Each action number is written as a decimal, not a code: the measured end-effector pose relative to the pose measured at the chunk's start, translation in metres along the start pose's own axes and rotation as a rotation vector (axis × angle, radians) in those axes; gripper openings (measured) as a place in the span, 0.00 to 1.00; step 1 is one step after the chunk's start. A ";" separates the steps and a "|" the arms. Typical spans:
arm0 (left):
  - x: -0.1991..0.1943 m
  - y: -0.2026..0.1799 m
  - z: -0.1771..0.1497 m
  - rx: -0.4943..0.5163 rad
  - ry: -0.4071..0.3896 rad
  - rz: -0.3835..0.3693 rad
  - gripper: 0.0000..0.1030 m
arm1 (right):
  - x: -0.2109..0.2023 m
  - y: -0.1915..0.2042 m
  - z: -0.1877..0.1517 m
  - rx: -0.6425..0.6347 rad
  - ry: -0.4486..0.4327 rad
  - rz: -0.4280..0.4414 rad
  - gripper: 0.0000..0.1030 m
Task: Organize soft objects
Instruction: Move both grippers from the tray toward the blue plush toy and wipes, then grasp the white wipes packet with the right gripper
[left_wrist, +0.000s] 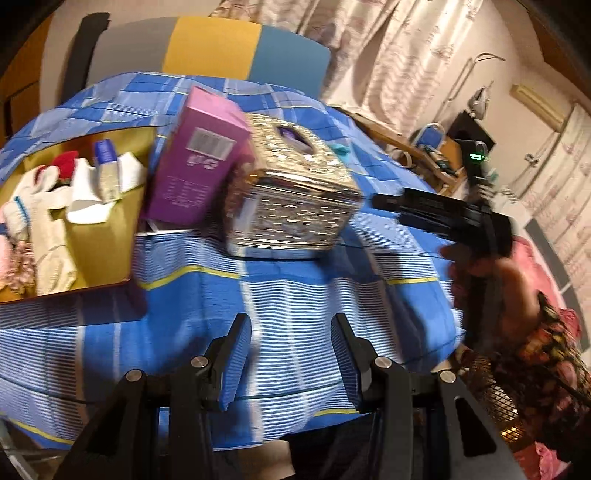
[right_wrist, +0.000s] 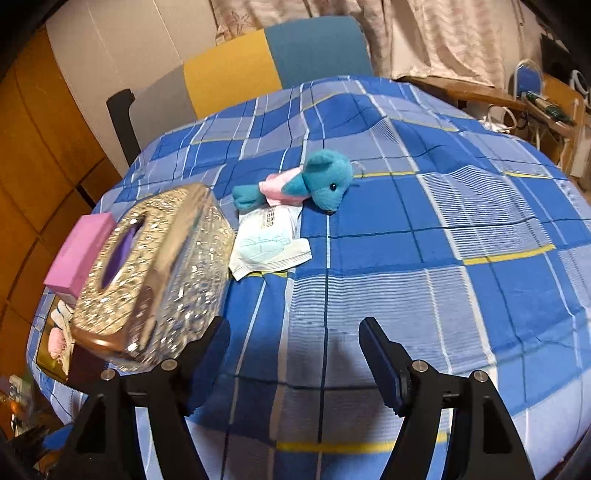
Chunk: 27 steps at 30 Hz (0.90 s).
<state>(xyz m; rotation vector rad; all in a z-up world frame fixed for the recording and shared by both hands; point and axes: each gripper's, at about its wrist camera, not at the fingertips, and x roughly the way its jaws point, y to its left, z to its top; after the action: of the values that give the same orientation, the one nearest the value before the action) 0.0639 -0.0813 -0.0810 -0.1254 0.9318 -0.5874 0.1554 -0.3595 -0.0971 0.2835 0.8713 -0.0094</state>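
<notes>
Both grippers empty over the blue checked cloth (right_wrist: 424, 229), fingers apart.

Tabletop under the cloth. Big to small: gold tray (left_wrist: 99, 243) at left holding white and pink soft cloths; glittery tissue box (right_wrist: 155, 280), pink carton (left_wrist: 199, 162) leaning on it; white packet (right_wrist: 269, 243) just beside the box; teal plush mouse (right_wrist: 314, 182) touching the packet's far edge. Left gripper (left_wrist: 291, 354), right gripper (right_wrist: 295, 365): both part open, nothing between fingers.

You are working over a bed (right_wrist: 424, 236) spread with blue plaid. A grey, yellow and teal headboard (right_wrist: 236, 70) is standing behind it, and pale patterned curtains (left_wrist: 399, 55) are hanging beyond.
</notes>
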 end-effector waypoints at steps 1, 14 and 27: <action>0.000 -0.003 0.000 0.007 0.001 -0.006 0.44 | 0.007 -0.001 0.004 -0.009 0.011 0.006 0.72; -0.002 -0.006 0.003 0.025 0.016 0.018 0.44 | 0.094 -0.011 0.062 0.093 0.133 0.102 0.75; 0.004 -0.014 0.009 0.042 0.028 0.011 0.44 | 0.092 -0.009 0.058 -0.014 0.154 0.157 0.26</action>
<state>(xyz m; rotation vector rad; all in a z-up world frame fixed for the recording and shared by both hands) 0.0666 -0.0963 -0.0740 -0.0741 0.9459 -0.5995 0.2576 -0.3723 -0.1337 0.3423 0.9997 0.1667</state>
